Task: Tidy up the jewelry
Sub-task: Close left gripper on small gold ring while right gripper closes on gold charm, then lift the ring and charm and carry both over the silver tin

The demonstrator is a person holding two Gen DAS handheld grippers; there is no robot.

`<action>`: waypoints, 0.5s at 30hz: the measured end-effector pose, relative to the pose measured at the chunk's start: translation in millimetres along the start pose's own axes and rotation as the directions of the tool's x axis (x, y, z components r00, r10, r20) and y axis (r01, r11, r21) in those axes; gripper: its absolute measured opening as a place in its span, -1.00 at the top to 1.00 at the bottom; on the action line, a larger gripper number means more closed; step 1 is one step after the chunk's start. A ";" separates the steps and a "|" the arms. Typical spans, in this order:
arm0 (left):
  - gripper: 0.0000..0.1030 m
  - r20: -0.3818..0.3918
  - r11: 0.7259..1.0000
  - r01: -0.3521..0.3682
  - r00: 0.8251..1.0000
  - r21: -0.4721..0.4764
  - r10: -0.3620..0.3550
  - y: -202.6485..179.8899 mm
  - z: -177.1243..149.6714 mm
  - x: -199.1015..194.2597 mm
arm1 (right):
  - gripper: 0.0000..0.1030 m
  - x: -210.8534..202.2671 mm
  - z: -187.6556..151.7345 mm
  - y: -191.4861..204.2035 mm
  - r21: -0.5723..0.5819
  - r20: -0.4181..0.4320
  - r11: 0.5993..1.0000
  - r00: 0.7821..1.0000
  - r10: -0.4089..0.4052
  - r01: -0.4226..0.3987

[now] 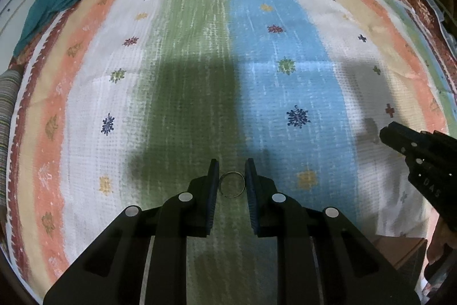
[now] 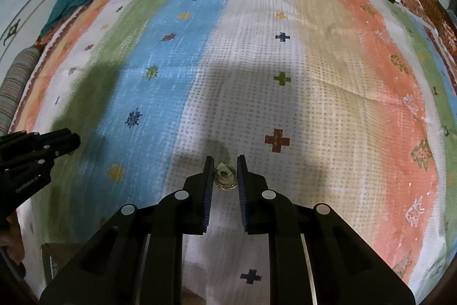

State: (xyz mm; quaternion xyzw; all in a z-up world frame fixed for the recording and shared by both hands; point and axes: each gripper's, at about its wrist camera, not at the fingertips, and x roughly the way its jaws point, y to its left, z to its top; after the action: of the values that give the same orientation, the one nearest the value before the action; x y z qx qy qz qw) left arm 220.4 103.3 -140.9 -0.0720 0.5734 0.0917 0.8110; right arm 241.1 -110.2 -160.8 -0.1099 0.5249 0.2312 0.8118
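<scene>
Though both sets of jaws look parted, contact is unclear; left gripper [image 1: 231, 180] brackets a thin wire ring [image 1: 231, 185] on the striped bedspread [image 1: 200, 47]; right gripper [image 2: 225, 176] brackets stacked gold bangles [image 2: 226, 178]; closing off-centre could flick the ring away or scatter the bangles.

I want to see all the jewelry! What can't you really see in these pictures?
- Left wrist view: whether the thin metal ring is touched by the left gripper; too fine to tell.
- Right wrist view: the stacked gold bangles between the right gripper; their count is blurred.
- Brown box: cut off by the gripper body.
</scene>
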 end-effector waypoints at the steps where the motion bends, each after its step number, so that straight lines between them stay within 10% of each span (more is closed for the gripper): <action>1: 0.65 0.005 1.000 -0.005 1.000 0.006 0.005 -1.1 0.4 -1.5 | 0.67 -0.9 -0.3 0.2 0.000 0.001 1.000 1.000 -0.002 0.002; 15: 0.65 0.113 1.000 0.004 0.994 0.015 -0.006 -15.8 -5.8 -42.6 | 0.67 -39.0 -12.3 12.1 0.014 0.064 1.000 0.998 -0.017 0.016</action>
State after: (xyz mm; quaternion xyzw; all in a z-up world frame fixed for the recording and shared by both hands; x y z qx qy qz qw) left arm 204.9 83.8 -102.5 -0.0623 0.5270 0.0894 0.8428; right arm 212.0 -115.0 -130.0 -0.1012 0.4991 0.2243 0.8309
